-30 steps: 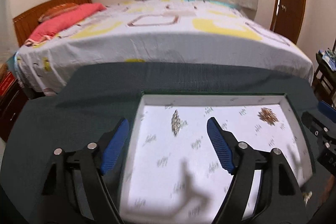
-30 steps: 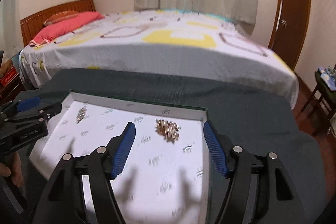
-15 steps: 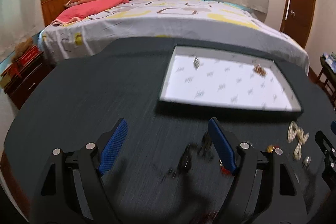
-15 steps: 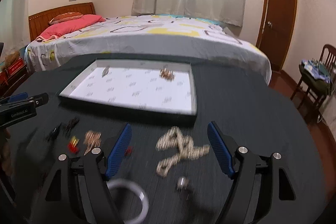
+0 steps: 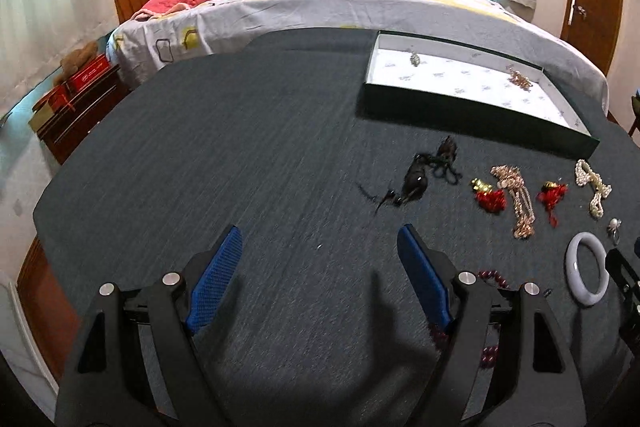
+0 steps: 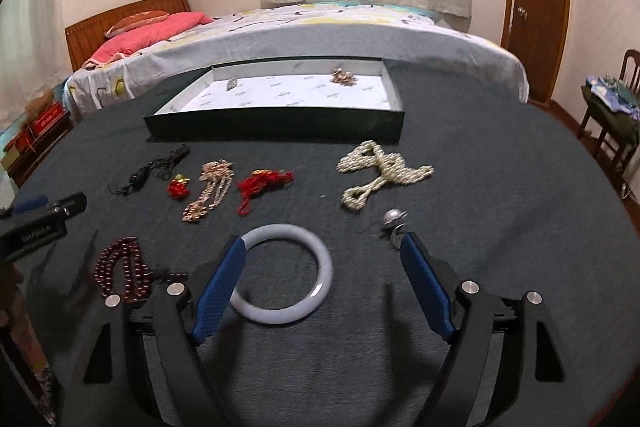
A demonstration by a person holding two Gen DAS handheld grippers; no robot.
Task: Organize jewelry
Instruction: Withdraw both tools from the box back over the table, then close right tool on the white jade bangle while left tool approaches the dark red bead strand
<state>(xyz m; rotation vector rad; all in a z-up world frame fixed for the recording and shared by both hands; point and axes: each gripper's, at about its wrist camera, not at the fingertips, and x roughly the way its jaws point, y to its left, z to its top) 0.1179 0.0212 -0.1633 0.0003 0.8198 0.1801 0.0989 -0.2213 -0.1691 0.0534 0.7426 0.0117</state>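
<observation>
Pale jade bangle (image 6: 287,275) now lies low in frame between the widening, empty jaws of the right tool (image 6: 322,277), both tools having drawn back from the tray (image 6: 276,125) to the counter's loose jewelry, while the left tool (image 5: 320,277) stays spread, suggesting another pickup.

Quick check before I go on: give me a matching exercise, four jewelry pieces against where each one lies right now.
Things:
1. pale bangle
2. pearl strand
3. dark red beads
4. gold cluster

Places:
A. inside the tray, far right corner
B. on the cloth, just in front of the tray's right end
C. between the right gripper's fingers, not gripped
D. on the cloth, left of the bangle

Pairs: 1-C, 2-B, 3-D, 4-A
</observation>
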